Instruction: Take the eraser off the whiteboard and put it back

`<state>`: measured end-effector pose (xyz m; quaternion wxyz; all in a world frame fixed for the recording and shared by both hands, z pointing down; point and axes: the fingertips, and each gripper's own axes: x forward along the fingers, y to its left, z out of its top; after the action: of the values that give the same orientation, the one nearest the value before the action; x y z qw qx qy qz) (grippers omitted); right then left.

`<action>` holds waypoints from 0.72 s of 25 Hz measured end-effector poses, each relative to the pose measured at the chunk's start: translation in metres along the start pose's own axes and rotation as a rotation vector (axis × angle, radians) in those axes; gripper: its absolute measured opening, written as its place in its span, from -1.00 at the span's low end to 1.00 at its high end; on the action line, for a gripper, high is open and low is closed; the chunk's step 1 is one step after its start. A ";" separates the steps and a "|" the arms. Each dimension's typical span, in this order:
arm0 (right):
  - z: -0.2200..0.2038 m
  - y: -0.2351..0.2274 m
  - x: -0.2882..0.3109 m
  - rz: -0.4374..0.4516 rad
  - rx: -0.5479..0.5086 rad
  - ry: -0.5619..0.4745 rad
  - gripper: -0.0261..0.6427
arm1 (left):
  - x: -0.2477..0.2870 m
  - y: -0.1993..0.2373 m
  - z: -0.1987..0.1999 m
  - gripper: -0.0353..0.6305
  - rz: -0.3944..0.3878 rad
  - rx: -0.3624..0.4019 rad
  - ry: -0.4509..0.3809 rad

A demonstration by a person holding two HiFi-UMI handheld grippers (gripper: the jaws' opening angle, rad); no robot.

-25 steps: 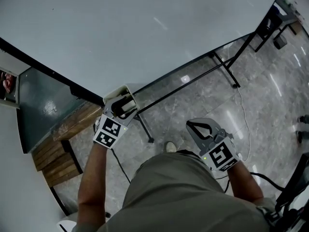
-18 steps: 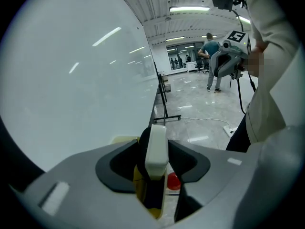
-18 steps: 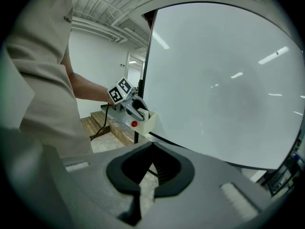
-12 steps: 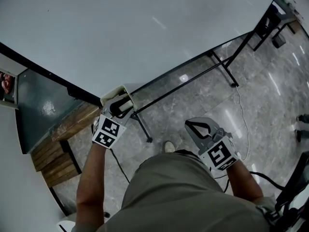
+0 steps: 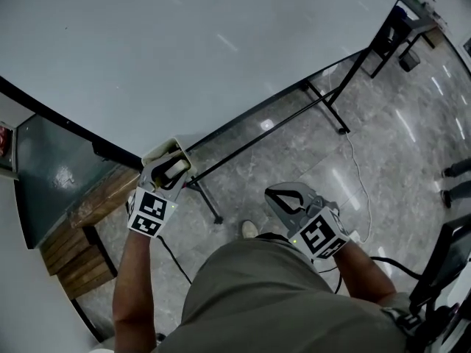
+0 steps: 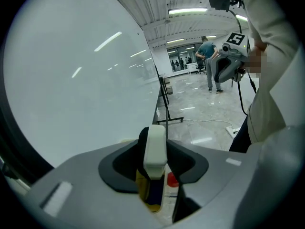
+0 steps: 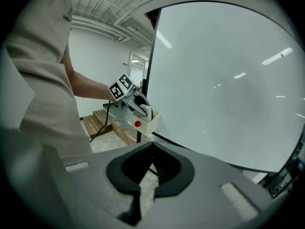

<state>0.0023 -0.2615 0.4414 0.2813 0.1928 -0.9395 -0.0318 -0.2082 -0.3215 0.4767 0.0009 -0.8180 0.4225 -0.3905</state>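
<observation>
Big whiteboard point(image 5: 184, 50) fills the top. Left tongs point(image 5: 170, 169) are at its bottom left corner, closing on the eraser point(image 6: 155, 147), touching both its sides. Right tongs point(image 5: 285, 195) squeezed tight w/ nothing in them, well apart from it. Step: grabbing. Next, prob. hold firm & pull the eraser off the whiteboard.

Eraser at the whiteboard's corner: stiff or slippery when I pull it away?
Probably stiff: the eraser looks like a hard cream plastic shell. The left gripper is closing its jaws on the smooth, narrow ridge, so it may slip.
</observation>
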 end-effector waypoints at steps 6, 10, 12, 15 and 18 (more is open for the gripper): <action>0.004 0.008 -0.002 -0.004 -0.005 0.004 -0.92 | -0.018 0.003 0.008 -0.38 0.035 0.012 -0.038; 0.008 0.016 -0.001 0.000 -0.010 0.006 -0.92 | -0.030 0.005 0.016 -0.39 0.053 0.016 -0.069; 0.010 0.020 -0.001 0.003 -0.013 0.004 -0.92 | -0.039 0.005 0.020 -0.39 0.065 0.018 -0.085; 0.014 0.029 -0.001 0.006 -0.013 0.004 -0.92 | -0.056 0.006 0.027 -0.39 0.088 0.024 -0.113; 0.018 0.037 -0.002 0.007 -0.020 0.003 -0.92 | -0.073 0.007 0.037 -0.39 0.112 0.038 -0.148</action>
<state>-0.0183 -0.2277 0.4314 0.2848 0.1868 -0.9394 -0.0398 -0.2138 -0.2882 0.4021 0.0695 -0.8195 0.4587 -0.3364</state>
